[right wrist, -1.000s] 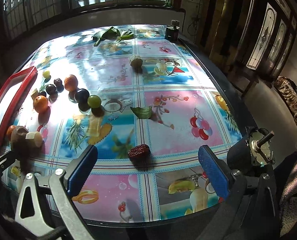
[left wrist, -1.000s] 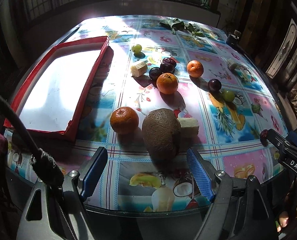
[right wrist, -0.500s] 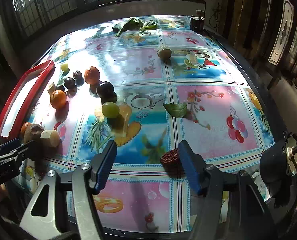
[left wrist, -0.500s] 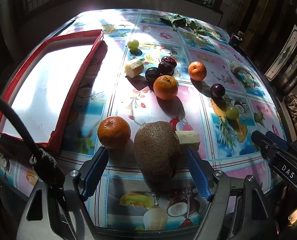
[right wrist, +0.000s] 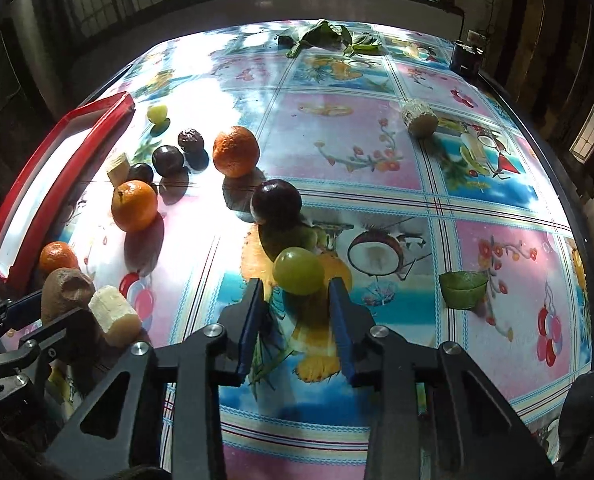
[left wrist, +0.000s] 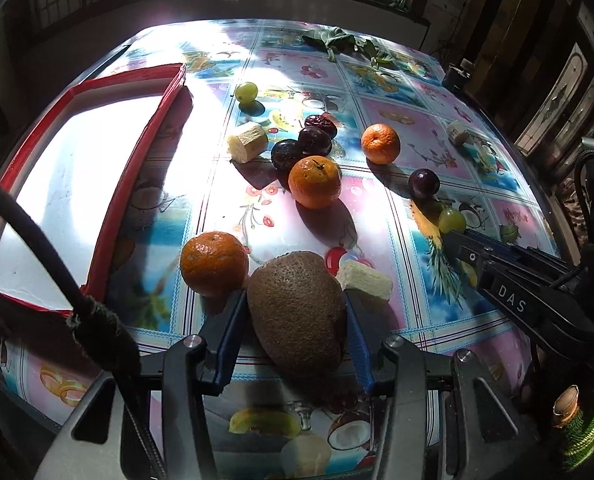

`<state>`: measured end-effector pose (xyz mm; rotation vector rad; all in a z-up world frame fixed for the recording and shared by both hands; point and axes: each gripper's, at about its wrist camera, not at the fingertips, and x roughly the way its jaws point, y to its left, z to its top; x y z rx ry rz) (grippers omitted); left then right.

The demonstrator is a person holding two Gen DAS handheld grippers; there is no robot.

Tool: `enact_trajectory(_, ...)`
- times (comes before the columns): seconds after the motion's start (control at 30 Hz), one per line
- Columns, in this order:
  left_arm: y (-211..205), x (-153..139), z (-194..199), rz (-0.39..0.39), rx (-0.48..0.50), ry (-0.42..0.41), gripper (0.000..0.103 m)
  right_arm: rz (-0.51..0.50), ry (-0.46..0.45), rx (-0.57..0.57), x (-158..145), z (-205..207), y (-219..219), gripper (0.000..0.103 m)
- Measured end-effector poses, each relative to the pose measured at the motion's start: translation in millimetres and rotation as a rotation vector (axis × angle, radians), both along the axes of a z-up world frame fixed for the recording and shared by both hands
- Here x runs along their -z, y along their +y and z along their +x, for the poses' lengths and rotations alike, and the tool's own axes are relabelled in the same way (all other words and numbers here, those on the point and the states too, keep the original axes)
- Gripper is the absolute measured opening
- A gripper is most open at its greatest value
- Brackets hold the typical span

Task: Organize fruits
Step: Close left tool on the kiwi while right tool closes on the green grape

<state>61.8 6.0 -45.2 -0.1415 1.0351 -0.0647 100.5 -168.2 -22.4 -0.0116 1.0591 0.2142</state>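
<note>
My left hand-held gripper (left wrist: 295,320) has just been closing, and its blue pads now press on both sides of the brown kiwi (left wrist: 297,312), which sits on the bench (left wrist: 437,148) near its front edge. An orange (left wrist: 213,263) lies just left of the kiwi, touching or nearly touching the left pad, and a pale banana chunk (left wrist: 364,280) lies just right of it. To the left stands the red tray (left wrist: 137,176), its white floor bright in the sun. My right hand-held gripper (right wrist: 297,300) has just been closing too; it is shut as far as it goes, and the green grape (right wrist: 298,271) sits at its fingertips, between the two blue pads. Whether the pads truly press on the grape I cannot tell, since a sliver of gap shows at each side. Just beyond the grape lies a dark plum (right wrist: 276,202). Farther left on the flowered cloth are two more oranges (right wrist: 235,151) (right wrist: 134,206), two more dark plums (right wrist: 168,159), a wrinkled red date (right wrist: 191,140), a second banana chunk (right wrist: 119,168) and another green grape (right wrist: 157,112) near the tray's corner. A green leaf (right wrist: 463,289) lies to the right of my right hand-held gripper, and a third banana chunk (right wrist: 419,119) rests well apart, toward the far right.
</note>
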Motion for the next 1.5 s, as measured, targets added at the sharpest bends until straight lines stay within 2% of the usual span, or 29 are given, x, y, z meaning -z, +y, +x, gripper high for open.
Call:
enact_trajectory(0.03,0,-1,0,-0.002,-0.002,0.003,0.046,0.033,0.009,0.002,0,0,-3,0.013)
enact_trajectory(0.1,2,-3,-2,-0.011,-0.004,0.008,0.046,0.072,0.022,0.012,-1,-3,-8,0.007)
enact_trajectory(0.23,4,-10,-12,-0.003,-0.009,0.001,0.045,0.102,0.005,0.027,-11,-15,-16,0.007)
enact_trajectory(0.47,5,-21,-27,0.005,0.003,-0.025,0.045,0.089,-0.012,0.034,-18,-19,-18,0.007)
enact_trajectory(0.5,5,-22,-28,0.005,0.004,-0.027,0.045,0.082,-0.020,0.039,-18,-18,-18,0.011)
enact_trajectory(0.57,6,-24,-30,0.005,0.004,-0.032,0.045,0.062,-0.044,0.046,-18,-15,-15,0.037)
enact_trajectory(0.6,6,-24,-31,0.002,0.004,-0.032,0.045,0.060,-0.059,0.050,-19,-13,-13,0.058)
enact_trajectory(0.63,6,-24,-31,0.001,0.004,-0.032,0.045,0.058,-0.072,0.050,-20,-11,-11,0.066)
enact_trajectory(0.77,7,-26,-32,0.000,0.001,-0.034,0.045,0.035,-0.047,0.037,-8,6,0,0.062)
enact_trajectory(0.83,8,-28,-34,0.002,0.000,-0.038,0.045,0.019,-0.011,0.024,2,11,3,0.040)
enact_trajectory(0.87,9,-29,-35,0.004,-0.002,-0.043,0.045,0.024,-0.025,0.023,0,11,2,0.036)
enact_trajectory(0.9,10,-30,-36,0.006,-0.003,-0.049,0.045,0.042,-0.018,0.018,-1,10,1,0.024)
enact_trajectory(1.17,16,-40,-43,0.023,-0.008,-0.082,0.045,0.090,-0.071,0.031,-30,-15,-2,0.024)
enact_trajectory(1.5,46,-47,-46,0.010,-0.063,-0.096,0.045,0.142,-0.092,-0.073,-54,-29,42,0.024)
